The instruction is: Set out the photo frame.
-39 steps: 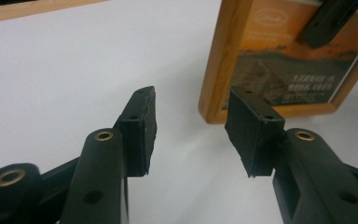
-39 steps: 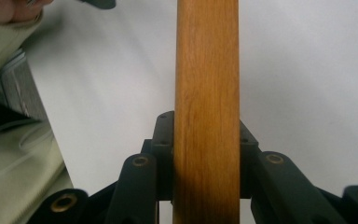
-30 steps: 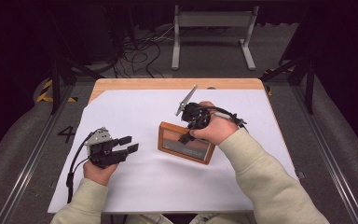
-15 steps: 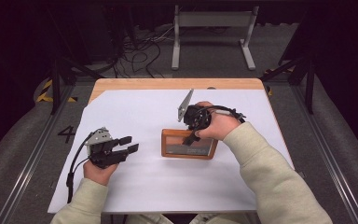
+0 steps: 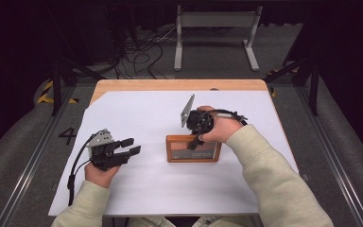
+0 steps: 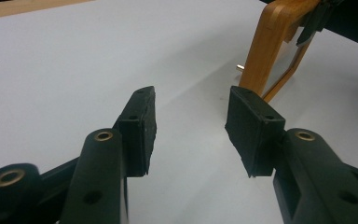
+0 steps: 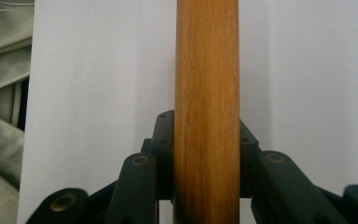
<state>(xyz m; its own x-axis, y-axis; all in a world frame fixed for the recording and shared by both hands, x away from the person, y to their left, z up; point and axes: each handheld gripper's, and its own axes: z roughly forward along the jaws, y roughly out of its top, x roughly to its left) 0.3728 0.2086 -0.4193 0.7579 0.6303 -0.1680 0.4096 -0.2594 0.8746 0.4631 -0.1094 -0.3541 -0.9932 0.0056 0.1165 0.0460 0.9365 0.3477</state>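
A wooden picture frame (image 5: 193, 148) stands tilted on the white sheet, right of the table's middle, its lower edge down on the sheet. My right gripper (image 5: 196, 141) reaches down from above and is shut on the frame's upper rail. In the right gripper view that wooden rail (image 7: 207, 84) runs straight up between the two pads of the right gripper (image 7: 206, 128), which press on both its sides. My left gripper (image 5: 132, 146) rests at the left, open and empty, pointing right toward the frame. In the left gripper view the left gripper (image 6: 191, 130) stands apart from the frame (image 6: 265, 51).
A white sheet (image 5: 137, 113) covers most of the wooden table (image 5: 170, 85). Beyond the far edge stand a grey metal stand (image 5: 215, 19) and loose cables (image 5: 137, 52) on the floor. Rails run along both sides of the table.
The right hand has come down with the frame and turned it from a slanted pose to square with the table's front edge. The left gripper has stayed put.
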